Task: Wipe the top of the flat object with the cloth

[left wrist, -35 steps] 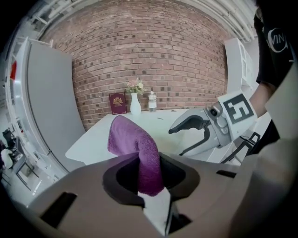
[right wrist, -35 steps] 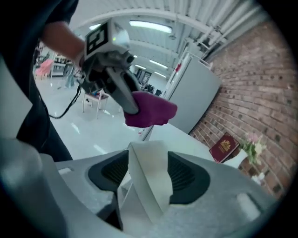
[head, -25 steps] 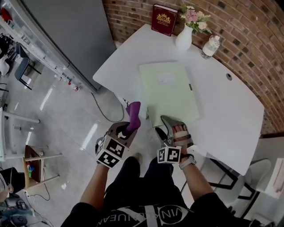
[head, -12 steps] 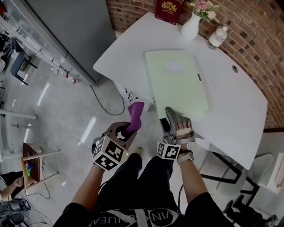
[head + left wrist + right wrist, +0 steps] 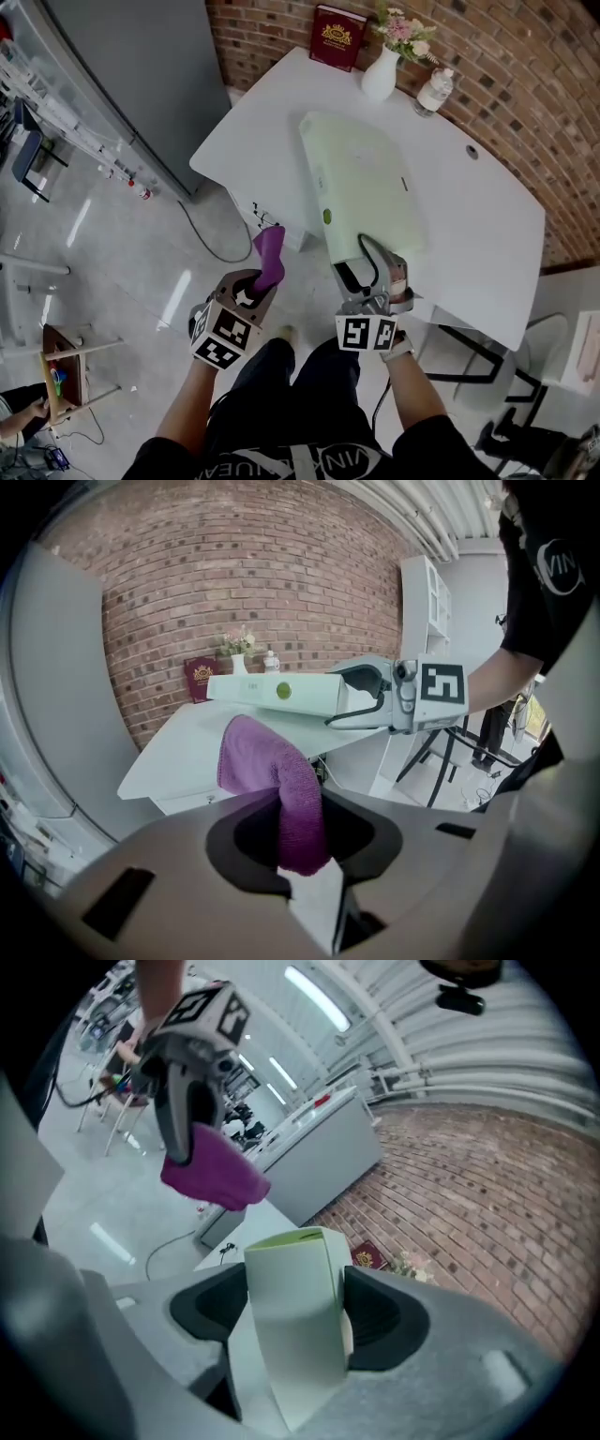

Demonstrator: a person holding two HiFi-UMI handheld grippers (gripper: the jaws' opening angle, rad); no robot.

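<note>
The right gripper [image 5: 375,261] clamps the near end of the flat object [image 5: 366,183]. Its jaws have just been closing, and the pale green slab fills the gap between them. At 9 o'clock from it in the head view, apart from it, the left gripper [image 5: 255,284] is pinched on the purple cloth [image 5: 270,251]. The cloth stands out of that gripper toward 1 o'clock and folds over at its free end.

The gripped ends of both things are buried in the jaws, so neither contact line shows. The flat object's underside is hidden. Whether its far end rests on the white table [image 5: 487,220] cannot be told.

The flat object reaches from the right gripper toward 11 o'clock, over the table's middle, with its near end raised. It is pale green and smooth-topped, with rounded corners. One long side wall is turned into sight and carries a small green dot. A dark tab sits on the opposite edge.

The near table edge runs just behind the right gripper, and bare tabletop lies at 3 o'clock of the object. At 12 o'clock a maroon book [image 5: 336,37], a white vase [image 5: 380,77] and a bottle [image 5: 429,91] stand against the brick wall [image 5: 525,75]. They are well apart from the object. A grey cabinet [image 5: 141,75] closes off 10 o'clock, with open floor [image 5: 112,272] beneath the left gripper.
</note>
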